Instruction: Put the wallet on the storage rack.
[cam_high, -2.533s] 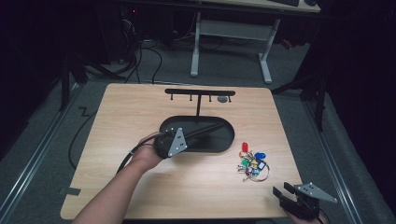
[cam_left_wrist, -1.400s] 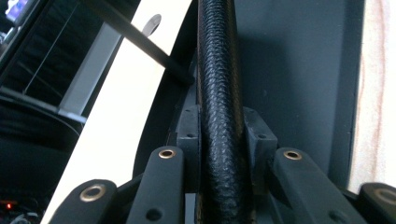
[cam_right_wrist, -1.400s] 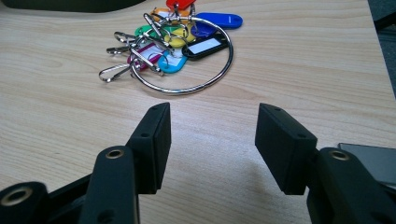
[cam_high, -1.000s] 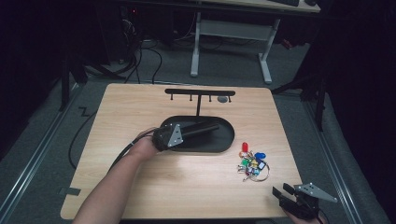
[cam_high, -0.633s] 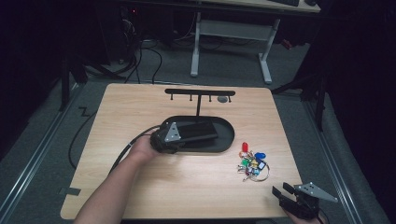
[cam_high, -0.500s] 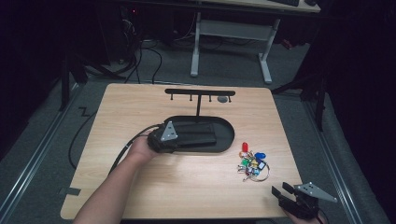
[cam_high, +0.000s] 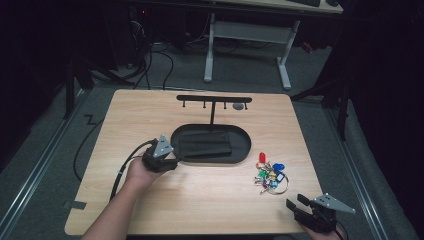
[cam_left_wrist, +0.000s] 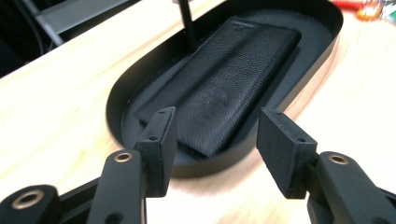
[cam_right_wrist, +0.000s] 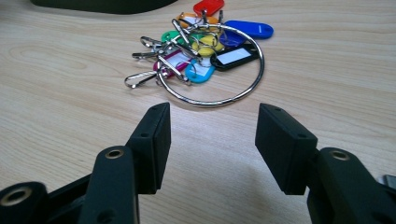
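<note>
A black oval tray (cam_high: 245, 145) is seen at the centre of the high view, on a light wooden desk (cam_high: 200, 195). A flat black wallet (cam_high: 206, 145) is laid inside the tray, beside a thin post that rises to a black key rack (cam_high: 214, 99) above it in the frame.

The left claw (cam_high: 172, 161) is held just left of the tray's left end, in the person's hand at lower left of centre. In the left gripper view its jaws are seen parted, with nothing between them; they have just been opening. The near end of the wallet (cam_left_wrist: 219, 88) and the tray's rim (cam_left_wrist: 215, 165) are seen beyond the gap, at the middle of that frame.

The right claw (cam_high: 296, 204) is held at the lower right corner of the high view, near the desk's edge. Its jaws are also parted and empty. A bunch of coloured key tags on a metal ring (cam_right_wrist: 210, 60) is seen ahead of them, in the upper middle of the right gripper view, untouched.
</note>
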